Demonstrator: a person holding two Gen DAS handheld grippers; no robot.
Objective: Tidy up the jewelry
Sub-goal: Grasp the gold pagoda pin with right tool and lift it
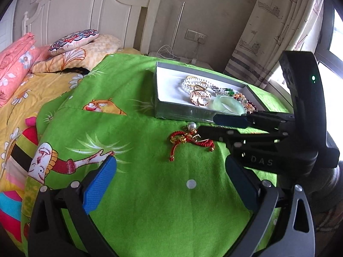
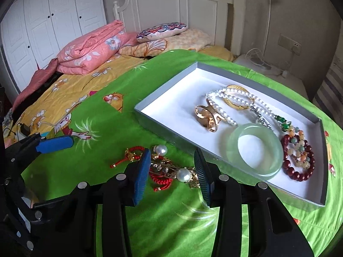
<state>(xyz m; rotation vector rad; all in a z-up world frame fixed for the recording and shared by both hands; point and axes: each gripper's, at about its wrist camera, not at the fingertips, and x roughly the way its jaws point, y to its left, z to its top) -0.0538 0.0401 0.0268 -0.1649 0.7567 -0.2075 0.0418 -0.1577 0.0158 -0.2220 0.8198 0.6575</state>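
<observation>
A grey box [image 2: 158, 128] with a white floor holds a jade bangle [image 2: 255, 151], gold rings [image 2: 206, 117], a pearl strand [image 2: 223, 98], a gold bangle [image 2: 235, 105] and dark red beads [image 2: 300, 160]. The box also shows in the left wrist view [image 1: 171, 112]. In front of it on the green cloth lie a red cord bracelet [image 2: 133, 155] and a gold pearl brooch [image 2: 182, 174]. My right gripper [image 2: 173, 172] is open, its blue pads either side of the brooch; it also shows in the left wrist view [image 1: 205, 124]. My left gripper [image 1: 169, 167] is open and empty, short of the red cord [image 1: 188, 140].
The green cartoon cloth [image 1: 150, 192] covers a bed with a yellow sheet [image 2: 64, 94], a folded pink quilt [image 2: 85, 49] and pillows [image 2: 160, 31]. A white headboard, a wardrobe [image 2: 42, 21] and a curtain [image 1: 278, 32] stand behind.
</observation>
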